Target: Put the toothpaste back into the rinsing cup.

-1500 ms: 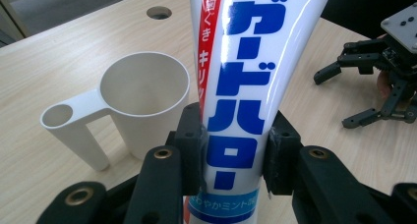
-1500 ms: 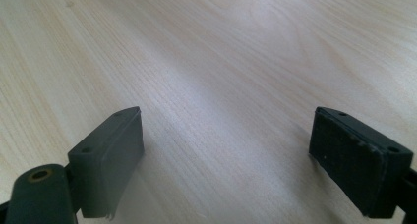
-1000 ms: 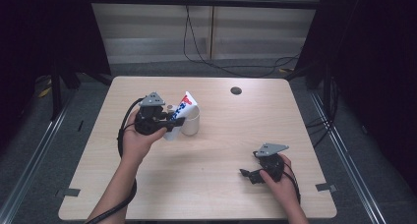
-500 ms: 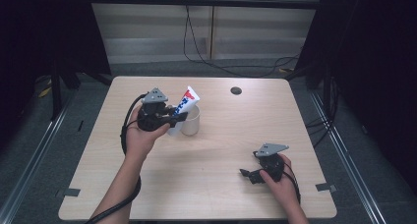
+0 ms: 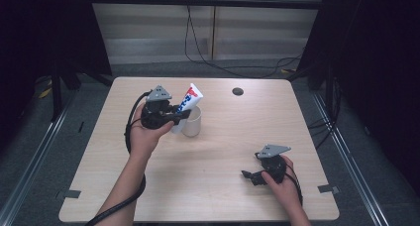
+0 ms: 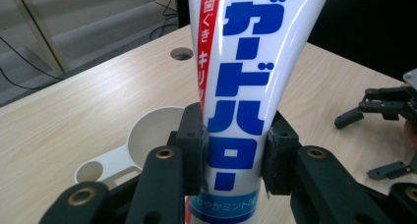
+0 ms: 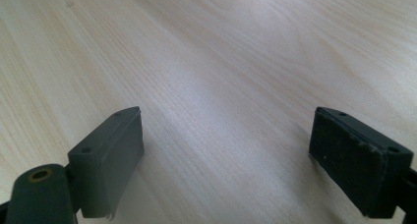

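One white squeezy toothpaste tube [image 6: 239, 101] with blue and red writing is being pinched by the left gripper [image 5: 163, 113], tilted over the white plastic cup [image 5: 191, 123] at about ten o'clock on the light wooden table [image 5: 208, 196], likely for dropping in. Since a moment ago, it is leaning further toward one o'clock. The right gripper [image 5: 261, 173] is resting open and empty at five o'clock.

The left gripper [image 5: 179, 113] is lifting the tube [image 5: 187, 103] up over the cup [image 5: 193, 124], tipping its flat end higher and further right than a second ago.
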{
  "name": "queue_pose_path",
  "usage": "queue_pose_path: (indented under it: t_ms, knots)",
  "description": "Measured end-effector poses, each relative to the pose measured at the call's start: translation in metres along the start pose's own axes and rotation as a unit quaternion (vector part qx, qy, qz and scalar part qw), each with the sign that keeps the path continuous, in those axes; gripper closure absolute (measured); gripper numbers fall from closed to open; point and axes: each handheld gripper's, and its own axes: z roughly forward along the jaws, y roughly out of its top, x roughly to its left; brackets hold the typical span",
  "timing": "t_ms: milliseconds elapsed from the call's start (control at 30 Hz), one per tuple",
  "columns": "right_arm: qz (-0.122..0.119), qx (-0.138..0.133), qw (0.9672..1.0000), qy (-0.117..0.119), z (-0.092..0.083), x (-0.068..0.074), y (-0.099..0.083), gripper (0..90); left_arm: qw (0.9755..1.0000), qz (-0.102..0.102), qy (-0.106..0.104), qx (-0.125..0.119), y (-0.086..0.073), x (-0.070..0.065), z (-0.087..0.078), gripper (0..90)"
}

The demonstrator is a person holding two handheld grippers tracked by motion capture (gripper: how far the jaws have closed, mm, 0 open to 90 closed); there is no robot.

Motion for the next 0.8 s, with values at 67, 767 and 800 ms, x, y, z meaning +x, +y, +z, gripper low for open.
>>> queue_pose_path:
  t_ms: [67, 767, 800]
  knots:
    - [0.000, 0.000, 1.0000, 0.000, 0.000, 0.000, 0.000, 12.6, 1.0000, -0.007, 0.001, -0.004, 0.001, 0.002, 0.001, 67.7]
    - [0.001, 0.000, 1.0000, 0.000, 0.000, 0.000, 0.000, 12.6, 0.9996, -0.021, 0.013, -0.010, 0.014, 0.009, 0.014, 67.8]
    - [0.001, 0.000, 1.0000, 0.000, 0.000, 0.000, 0.000, 12.6, 0.9996, -0.021, 0.013, -0.013, 0.015, 0.009, 0.014, 67.7]
